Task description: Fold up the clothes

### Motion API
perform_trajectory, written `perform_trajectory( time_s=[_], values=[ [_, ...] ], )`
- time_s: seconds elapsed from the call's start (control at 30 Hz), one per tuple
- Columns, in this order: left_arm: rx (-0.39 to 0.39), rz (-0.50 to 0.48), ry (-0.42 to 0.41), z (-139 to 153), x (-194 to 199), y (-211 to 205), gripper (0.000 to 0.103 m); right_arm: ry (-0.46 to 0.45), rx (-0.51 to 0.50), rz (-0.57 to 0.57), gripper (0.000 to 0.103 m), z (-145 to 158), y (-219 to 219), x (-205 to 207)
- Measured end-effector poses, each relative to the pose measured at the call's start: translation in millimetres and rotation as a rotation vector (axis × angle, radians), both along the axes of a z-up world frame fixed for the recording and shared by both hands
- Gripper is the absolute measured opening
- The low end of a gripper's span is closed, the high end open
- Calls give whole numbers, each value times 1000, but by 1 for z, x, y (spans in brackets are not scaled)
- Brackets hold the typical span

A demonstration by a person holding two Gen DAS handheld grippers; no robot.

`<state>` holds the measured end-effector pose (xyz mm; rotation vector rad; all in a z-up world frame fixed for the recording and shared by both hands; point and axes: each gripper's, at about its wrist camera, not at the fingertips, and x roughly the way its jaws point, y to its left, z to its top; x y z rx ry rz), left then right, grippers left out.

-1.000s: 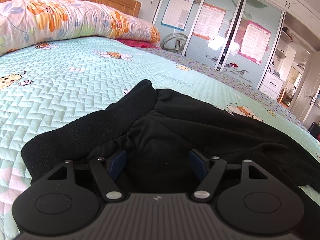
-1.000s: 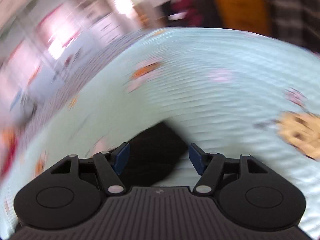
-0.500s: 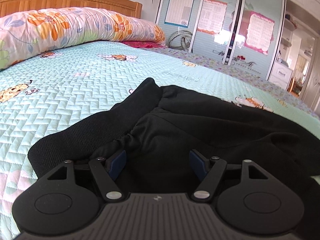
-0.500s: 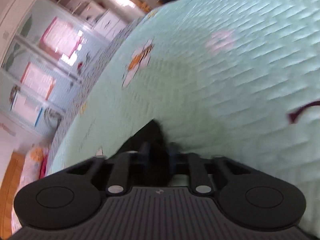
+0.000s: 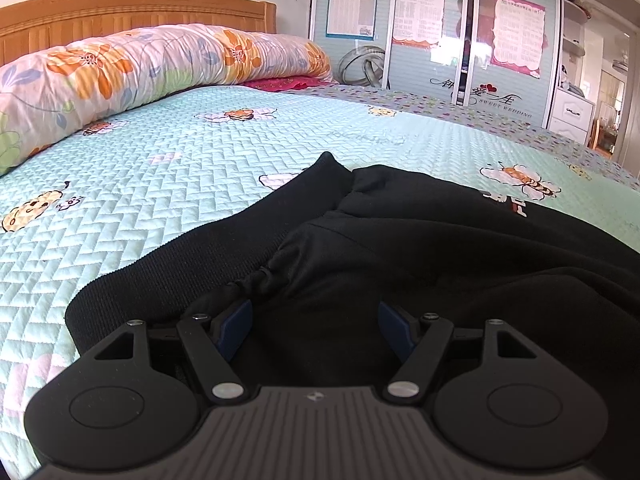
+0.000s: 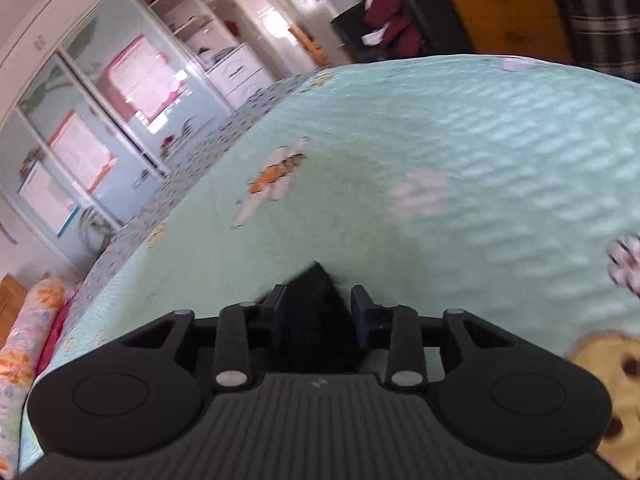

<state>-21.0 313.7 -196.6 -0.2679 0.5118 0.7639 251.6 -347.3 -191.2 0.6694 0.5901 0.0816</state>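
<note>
A black garment [image 5: 420, 248] with a ribbed band lies crumpled on the mint quilted bedspread [image 5: 160, 168]. My left gripper [image 5: 316, 320] is open, low over the garment, its blue pads on either side of a gathered fold without closing on it. In the right wrist view my right gripper [image 6: 318, 312] is shut on a corner of the black garment [image 6: 312, 300], which sticks out between the pads, held above the bedspread [image 6: 460, 152].
A rolled floral duvet [image 5: 140, 68] and wooden headboard [image 5: 120, 12] lie at the bed's far left. Sliding wardrobe doors [image 5: 460, 32] stand beyond the bed. The right wrist view shows a dark chair with red clothes [image 6: 392, 32] and a wooden cabinet [image 6: 504, 12] past the bed edge.
My right gripper closed on the garment's corner and lifted and swung with it. My left gripper stayed open over the garment and tilted slightly.
</note>
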Motion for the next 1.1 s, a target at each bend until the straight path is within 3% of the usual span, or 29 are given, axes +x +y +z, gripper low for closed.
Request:
perform_trajectory(
  time_s=[0.1, 0.3, 0.4, 0.57, 0.8, 0.93, 1.1],
  values=[
    [-2, -4, -2, 0, -2, 0, 73, -62, 113, -47, 40, -5, -4, -35],
    [1, -5, 1, 0, 0, -3, 73, -161, 178, -98, 53, 11, -5, -105],
    [-8, -6, -9, 2, -3, -3, 73, -165, 261, -139, 54, 6, -12, -138],
    [-24, 25, -76, 12, -32, -17, 73, -123, 281, -213, 55, 0, -17, -176],
    [-121, 28, -152, 38, -84, -24, 74, -24, 395, -301, 61, -20, -34, -194],
    [-230, 136, -138, 35, -112, -5, 74, 9, 469, -264, 61, -36, -24, -187],
    [-369, 252, -170, 28, -140, 20, 73, -2, 451, -228, 61, -41, -10, -179]
  ],
)
